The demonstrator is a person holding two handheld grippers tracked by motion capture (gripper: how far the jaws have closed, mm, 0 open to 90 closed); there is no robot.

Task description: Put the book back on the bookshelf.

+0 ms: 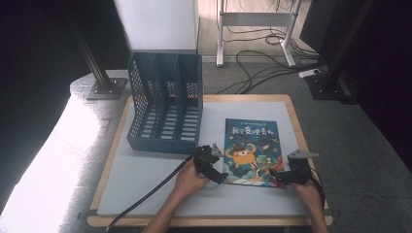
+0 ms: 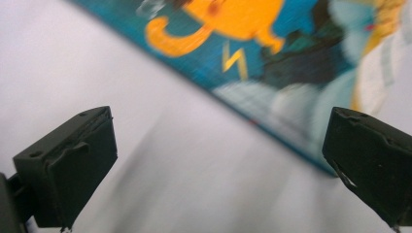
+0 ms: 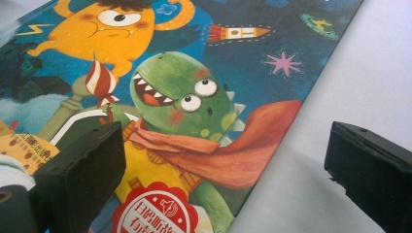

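Note:
A picture book (image 1: 251, 145) with a teal cover, an orange monster and a green dinosaur lies flat on the grey mat (image 1: 160, 179). My left gripper (image 1: 219, 175) is at the book's near left corner, open. In the left gripper view its gripper (image 2: 218, 165) hovers over bare mat, with the book's edge (image 2: 252, 58) running diagonally just ahead. My right gripper (image 1: 278, 176) is at the near right corner. Seen in the right gripper view, that gripper (image 3: 223, 165) is open and straddles the book's side edge, one jaw over the cover (image 3: 194, 97), the other over the mat.
A blue perforated file organiser (image 1: 165, 104) with three slots stands at the back left of the table, its openings facing up. The table's wooden rim (image 1: 301, 131) runs along the right. Cables (image 1: 262, 68) lie on the floor behind.

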